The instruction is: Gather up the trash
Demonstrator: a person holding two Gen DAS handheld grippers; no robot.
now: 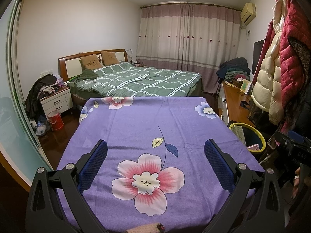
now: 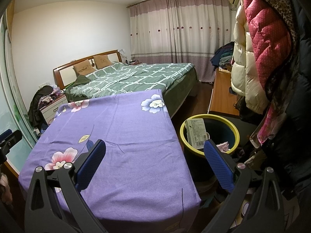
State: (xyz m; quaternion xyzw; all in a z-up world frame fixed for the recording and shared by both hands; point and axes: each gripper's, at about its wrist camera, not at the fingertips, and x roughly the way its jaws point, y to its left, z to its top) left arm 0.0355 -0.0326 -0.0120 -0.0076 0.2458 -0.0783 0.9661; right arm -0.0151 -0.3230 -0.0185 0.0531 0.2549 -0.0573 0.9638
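Note:
A dark bin with a yellow rim [image 2: 236, 132] stands on the floor right of the table; it also shows in the left wrist view [image 1: 261, 136]. A white carton [image 2: 196, 134] stands tilted inside it, with pink wrapping [image 2: 223, 146] beside it. The table carries a purple flowered cloth [image 1: 136, 128] with no loose trash visible on it. My left gripper [image 1: 155, 149] is open and empty above the cloth. My right gripper [image 2: 154, 150] is open and empty over the table's right edge, its right finger in front of the bin.
A bed with a green checked quilt [image 1: 140, 79] lies behind the table. A nightstand [image 1: 56, 101] and a red bucket [image 1: 56, 120] stand at the left. A wooden cabinet [image 2: 221, 97] and hanging coats [image 2: 260, 58] line the right side.

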